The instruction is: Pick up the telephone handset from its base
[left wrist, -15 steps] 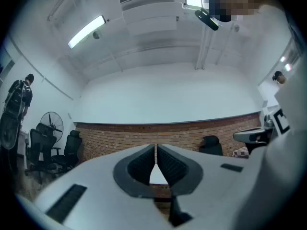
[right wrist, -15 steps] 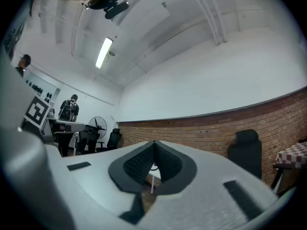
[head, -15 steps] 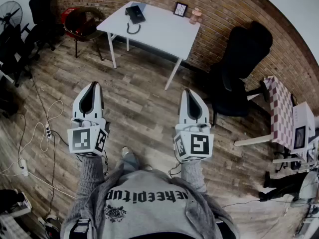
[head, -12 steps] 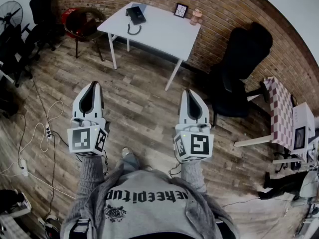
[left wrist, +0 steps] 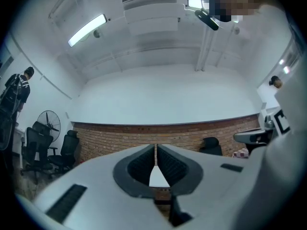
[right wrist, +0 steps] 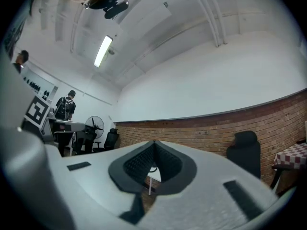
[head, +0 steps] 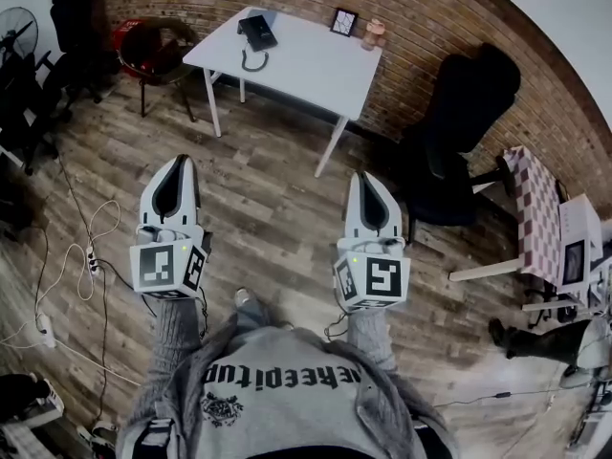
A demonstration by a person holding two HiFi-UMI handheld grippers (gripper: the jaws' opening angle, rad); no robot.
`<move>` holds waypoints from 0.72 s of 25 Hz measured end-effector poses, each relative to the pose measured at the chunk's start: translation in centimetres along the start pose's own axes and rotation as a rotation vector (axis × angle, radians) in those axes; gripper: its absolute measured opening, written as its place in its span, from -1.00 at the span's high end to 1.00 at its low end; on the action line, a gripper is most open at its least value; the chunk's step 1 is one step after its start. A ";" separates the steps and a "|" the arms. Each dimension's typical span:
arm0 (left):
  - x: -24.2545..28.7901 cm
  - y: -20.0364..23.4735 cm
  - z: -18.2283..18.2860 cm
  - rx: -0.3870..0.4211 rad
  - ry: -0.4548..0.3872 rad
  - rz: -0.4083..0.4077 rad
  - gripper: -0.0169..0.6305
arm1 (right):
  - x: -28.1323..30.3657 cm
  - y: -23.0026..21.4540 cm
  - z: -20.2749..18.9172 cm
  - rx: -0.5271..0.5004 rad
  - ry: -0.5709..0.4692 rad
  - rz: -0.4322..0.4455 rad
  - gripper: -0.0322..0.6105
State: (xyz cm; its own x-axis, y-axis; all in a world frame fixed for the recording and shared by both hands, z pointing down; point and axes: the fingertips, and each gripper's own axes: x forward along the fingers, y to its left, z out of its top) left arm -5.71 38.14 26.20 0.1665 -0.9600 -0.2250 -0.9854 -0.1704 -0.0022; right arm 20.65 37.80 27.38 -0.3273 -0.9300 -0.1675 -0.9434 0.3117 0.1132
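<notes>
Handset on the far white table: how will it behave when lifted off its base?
Probably rigid and light: the phone looks like a small dark plastic unit. Its cord lies looped on the table, so it would likely trail floppily and may drag the phone.

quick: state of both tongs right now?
Left tongs: closed, holding nothing.
Right tongs: closed, holding nothing.

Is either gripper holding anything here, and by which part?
Nothing is held. The left gripper and right gripper are both shut and empty; the telephone sits on the white table across the room.
</notes>
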 end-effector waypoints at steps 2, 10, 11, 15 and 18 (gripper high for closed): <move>0.7 0.4 -0.3 0.002 -0.010 -0.007 0.90 | 0.6 0.0 -0.1 0.013 -0.005 -0.005 0.89; 3.8 3.1 -1.2 -0.009 -0.014 0.006 0.90 | 4.2 0.3 -0.9 0.013 -0.006 -0.015 0.89; 4.1 3.5 -1.3 -0.012 -0.011 0.010 0.90 | 4.7 0.4 -1.0 0.014 -0.009 -0.014 0.89; 5.6 4.7 -1.7 -0.012 -0.016 -0.002 0.90 | 7.0 1.4 -1.2 0.005 -0.015 -0.004 0.89; 6.4 5.5 -2.0 -0.007 -0.024 -0.020 0.90 | 8.3 1.9 -1.0 0.004 -0.026 -0.008 0.89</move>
State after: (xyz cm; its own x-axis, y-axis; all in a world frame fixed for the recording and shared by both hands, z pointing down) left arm -9.95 30.65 26.66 0.1852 -0.9509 -0.2479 -0.9816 -0.1911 -0.0003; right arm 16.18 30.51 27.22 -0.3208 -0.9272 -0.1933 -0.9462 0.3049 0.1081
